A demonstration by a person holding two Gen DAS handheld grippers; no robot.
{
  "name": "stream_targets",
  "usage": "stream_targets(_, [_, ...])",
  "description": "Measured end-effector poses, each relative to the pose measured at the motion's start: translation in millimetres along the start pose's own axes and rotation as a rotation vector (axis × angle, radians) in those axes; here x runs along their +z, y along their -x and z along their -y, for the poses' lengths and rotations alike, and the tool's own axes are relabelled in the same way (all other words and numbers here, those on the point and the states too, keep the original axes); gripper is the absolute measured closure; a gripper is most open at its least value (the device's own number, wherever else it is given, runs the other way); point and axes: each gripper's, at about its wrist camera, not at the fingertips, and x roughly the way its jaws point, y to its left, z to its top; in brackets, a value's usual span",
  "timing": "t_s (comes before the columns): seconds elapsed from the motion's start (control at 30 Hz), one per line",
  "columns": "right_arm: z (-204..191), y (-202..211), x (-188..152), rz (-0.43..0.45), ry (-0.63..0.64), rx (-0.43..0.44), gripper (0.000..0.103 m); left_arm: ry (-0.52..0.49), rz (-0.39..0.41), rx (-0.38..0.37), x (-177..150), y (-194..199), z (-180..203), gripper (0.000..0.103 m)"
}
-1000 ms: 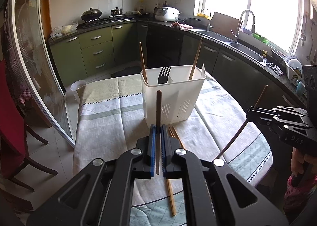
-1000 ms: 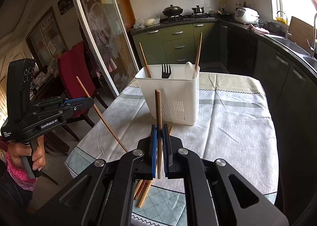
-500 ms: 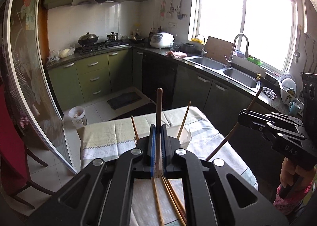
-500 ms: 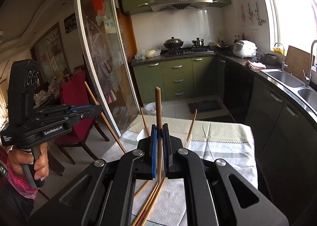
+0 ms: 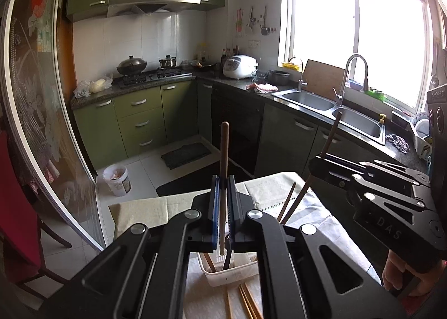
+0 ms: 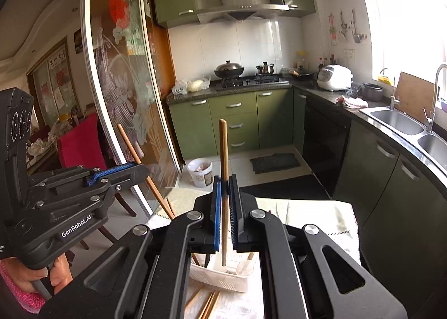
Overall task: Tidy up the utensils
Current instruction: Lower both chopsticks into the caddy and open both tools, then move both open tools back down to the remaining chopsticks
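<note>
My left gripper (image 5: 222,187) is shut on a brown chopstick (image 5: 224,151) held upright, its lower tip just above the white utensil holder (image 5: 232,273). My right gripper (image 6: 225,187) is shut on another brown chopstick (image 6: 223,148), also upright, its tip over the white holder (image 6: 220,277). The holder stands on the table below both grippers and holds chopsticks, a black fork handle and a white spoon (image 6: 245,267). Each gripper shows in the other's view, the right one (image 5: 377,196) at right, the left one (image 6: 83,196) at left.
Several loose chopsticks (image 5: 247,302) lie on the tablecloth (image 5: 156,210) in front of the holder, also in the right wrist view (image 6: 208,305). Green cabinets (image 5: 139,120), a sink (image 5: 329,106), a glass sliding door (image 6: 120,95) and a red chair (image 6: 81,145) surround the table.
Both grippers have risen and come over the holder with their chopsticks, which now point down towards it. The holder has dropped from mid-frame to under the fingers.
</note>
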Motion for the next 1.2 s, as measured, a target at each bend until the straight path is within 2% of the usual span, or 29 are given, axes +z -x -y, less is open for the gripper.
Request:
stream_targets(0.17, [-0.1, -38.5, -23.3, -0.097, 0.006, -0.011, 0.097, 0.008, -0.111, -0.008, -26.8, -34.4, -5.2, 0.098])
stream_targets(0.33, [3.2, -52.8, -36.2, -0.134, -0.002, -0.009, 0.096, 0.018, -0.18, -0.026, -42.4, -48.8, -10.0, 0.098])
stream_targets(0.53, [0.3, -29.1, -34.9, -0.103, -0.001, 0.009, 0.096, 0.01, -0.175, -0.032, -43.0, -39.9, -8.0, 0.095])
stream_targets(0.57, [-0.8, -20.4, -34.7, -0.09, -0.001, 0.018, 0.095, 0.009, -0.168, -0.034, -42.9, -35.1, -7.4, 0.09])
stream_targets(0.63, [-3.3, 1.0, -35.8, -0.061, 0.001, 0.04, 0.084, 0.01, -0.154, -0.039, -43.6, -23.0, -5.2, 0.078])
stream_targets(0.7, [-4.9, 25.2, -43.2, -0.036, 0.006, 0.058, 0.082, 0.005, -0.147, -0.05, -48.3, -9.7, -3.1, 0.063])
stream_targets(0.77, [-3.4, 49.3, -58.2, -0.026, 0.007, 0.069, 0.078, -0.012, -0.167, -0.047, -60.5, -1.1, 0.3, 0.06])
stream_targets(0.83, [4.6, 67.9, -79.8, -0.034, -0.004, 0.072, 0.069, -0.014, -0.226, -0.057, -80.2, -1.3, 1.6, 0.06])
stream_targets(0.97, [34.1, 84.2, -130.8, -0.086, -0.083, 0.051, 0.062, 0.03, -0.408, -0.079, -138.4, -26.9, -2.4, 0.056])
stream_targets(1.1, [65.4, 84.9, -174.8, -0.138, -0.191, 0.033, 0.062, 0.082, -0.554, -0.076, -189.3, -61.2, -10.0, 0.056])
stream_targets(1.2, [80.7, 82.7, -200.7, -0.175, -0.245, 0.032, 0.062, 0.091, -0.612, -0.066, -210.1, -80.4, -9.7, 0.057])
